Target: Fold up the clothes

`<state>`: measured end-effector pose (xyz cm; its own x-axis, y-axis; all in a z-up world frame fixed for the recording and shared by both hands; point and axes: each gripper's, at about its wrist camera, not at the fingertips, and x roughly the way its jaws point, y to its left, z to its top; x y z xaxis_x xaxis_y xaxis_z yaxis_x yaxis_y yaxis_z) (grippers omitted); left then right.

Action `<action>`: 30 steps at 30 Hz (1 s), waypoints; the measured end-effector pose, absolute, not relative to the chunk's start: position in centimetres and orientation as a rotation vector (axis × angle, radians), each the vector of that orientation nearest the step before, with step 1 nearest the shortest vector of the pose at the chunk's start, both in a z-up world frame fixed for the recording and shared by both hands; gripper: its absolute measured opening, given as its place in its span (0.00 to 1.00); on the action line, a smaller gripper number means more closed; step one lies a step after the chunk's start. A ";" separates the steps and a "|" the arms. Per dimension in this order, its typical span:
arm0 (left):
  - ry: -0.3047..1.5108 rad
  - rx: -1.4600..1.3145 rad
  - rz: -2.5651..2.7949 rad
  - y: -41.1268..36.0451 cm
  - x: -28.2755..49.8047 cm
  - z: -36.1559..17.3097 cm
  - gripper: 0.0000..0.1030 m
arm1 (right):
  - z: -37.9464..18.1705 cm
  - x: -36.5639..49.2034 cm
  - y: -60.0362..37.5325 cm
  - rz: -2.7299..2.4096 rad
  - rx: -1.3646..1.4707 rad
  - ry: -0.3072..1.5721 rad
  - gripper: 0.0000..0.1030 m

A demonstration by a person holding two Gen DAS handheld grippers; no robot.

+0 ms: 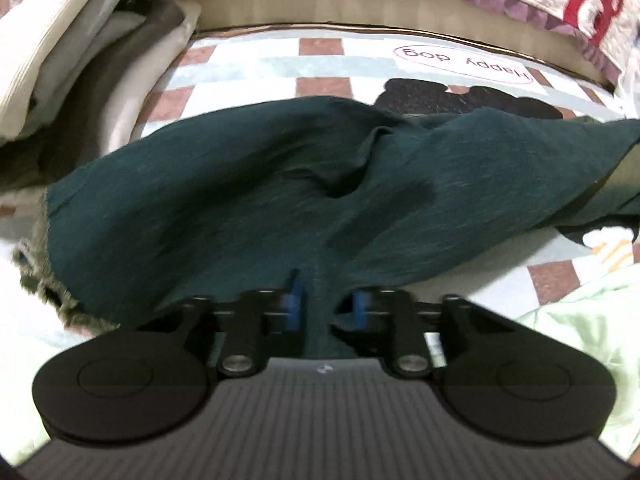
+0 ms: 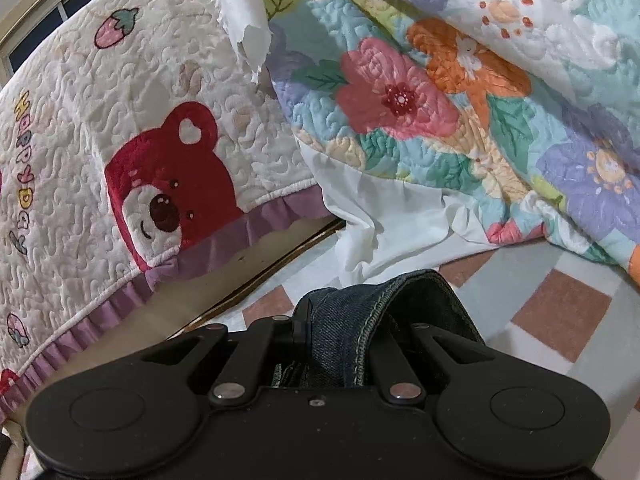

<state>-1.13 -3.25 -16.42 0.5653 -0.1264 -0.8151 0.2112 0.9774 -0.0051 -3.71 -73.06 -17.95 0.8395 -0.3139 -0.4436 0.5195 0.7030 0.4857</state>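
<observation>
fingers of the left gripper [image 1: 325, 304] are pinched almost together on a fold of the dark green garment [image 1: 256, 200], which lies spread over the checked bed sheet [image 1: 320, 56]. only the left view shows its frayed hem [image 1: 44, 280] and a pile of pale folded clothes [image 1: 80, 48]. the right gripper [image 2: 344, 344] is closed tight on a stitched denim edge [image 2: 352, 320]; only that view shows the bear pillow [image 2: 168, 184] and floral quilt [image 2: 460, 100].

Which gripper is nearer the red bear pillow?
Right. The right gripper, shut on denim, sits just below the bear pillow. The left gripper grips green cloth, farther off.
</observation>
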 end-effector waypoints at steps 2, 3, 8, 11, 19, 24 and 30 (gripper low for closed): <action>0.904 0.126 -0.175 -3.7 -1.6 -15.6 0.06 | -17.8 -3.9 -72.7 -0.476 0.624 0.339 0.06; 0.872 0.146 -0.162 -3.9 -1.9 -15.0 0.06 | -17.6 -4.2 -72.6 -0.473 0.623 0.327 0.06; 0.714 0.285 -0.100 -5.0 -2.3 -11.6 0.06 | -15.9 -5.9 -70.6 -0.464 0.606 0.258 0.07; 0.660 0.274 -0.068 -5.1 -2.5 -10.6 0.06 | -15.0 -6.3 -69.6 -0.449 0.568 0.240 0.07; 0.595 0.284 0.017 -3.6 -2.8 -8.4 0.06 | -13.5 -8.9 -68.4 -0.431 0.549 0.195 0.07; 0.514 0.271 0.070 -2.7 -3.3 -6.7 0.06 | -12.8 -9.9 -67.8 -0.400 0.534 0.155 0.07; 0.439 0.279 0.118 -2.3 -3.8 -4.7 0.06 | -12.3 -10.1 -67.1 -0.356 0.512 0.121 0.07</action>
<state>-3.82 -2.33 -4.66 0.8992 0.1725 -0.4022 -0.0528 0.9551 0.2916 -10.05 -67.06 -12.33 0.9316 -0.3029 -0.2009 0.3626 0.8120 0.4573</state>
